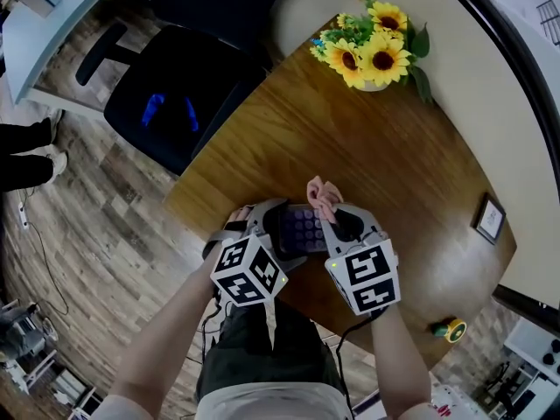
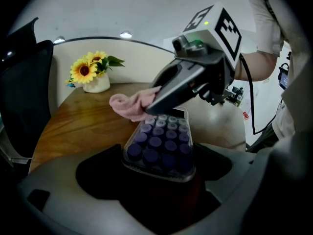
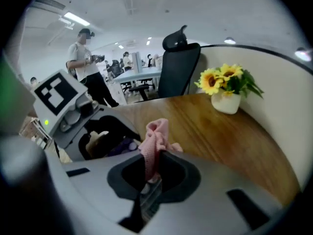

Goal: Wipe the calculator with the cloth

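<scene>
Wooden office table (image 1: pixel 385 156), action's right at the near edge. The left gripper (image 2: pixel 159 173) is clamped on the near end of the purple-keyed calculator (image 2: pixel 161 141), probably to steady it. The right gripper (image 3: pixel 150 177) pinches the pink cloth (image 3: pixel 155 133) tight and presses it at the calculator's far end. The potted sunflowers (image 1: pixel 372 46) sit well beyond.

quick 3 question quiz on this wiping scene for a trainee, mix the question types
1. True or false: the left gripper is shut on the near end of the calculator.
2. What do the jaws of the right gripper hold? A: the pink cloth. B: a pen. C: nothing.
3. Fill the blank: the pot of sunflowers stands on the wooden ____.

Key: 1 true; 2 A; 3 table.
</scene>
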